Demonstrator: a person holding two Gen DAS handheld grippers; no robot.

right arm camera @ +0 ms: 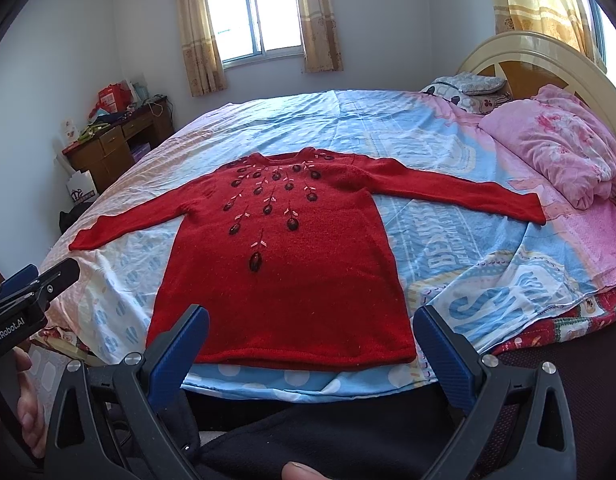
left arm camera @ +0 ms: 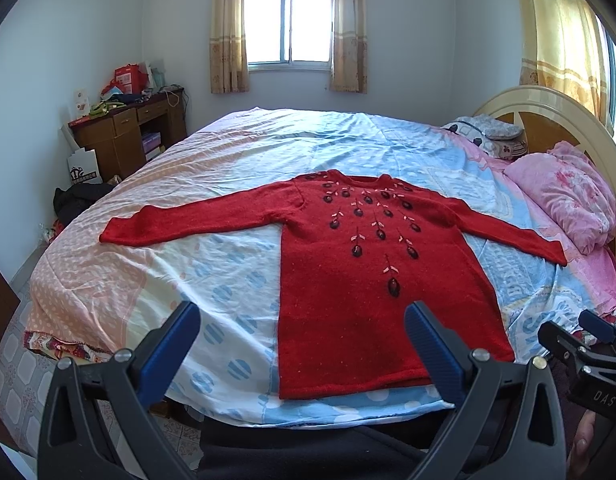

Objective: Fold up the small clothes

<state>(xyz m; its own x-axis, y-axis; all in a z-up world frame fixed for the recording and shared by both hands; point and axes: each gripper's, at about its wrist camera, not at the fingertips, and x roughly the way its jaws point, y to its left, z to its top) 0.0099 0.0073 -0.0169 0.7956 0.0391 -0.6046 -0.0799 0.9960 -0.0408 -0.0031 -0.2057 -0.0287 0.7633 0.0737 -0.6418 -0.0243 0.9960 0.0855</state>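
The red sweater (left arm camera: 348,276) lies flat on the bed (left arm camera: 235,160), sleeves spread, its hem just ahead of the fingers of the left gripper (left arm camera: 303,344) and right gripper (right arm camera: 310,344), both released and empty, likely poised to start folding

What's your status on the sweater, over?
Left gripper and right gripper open, hanging short of the bed's near edge. Red sweater flat on the bedsheet, sleeves spread, unfolded. Nothing lying on it.
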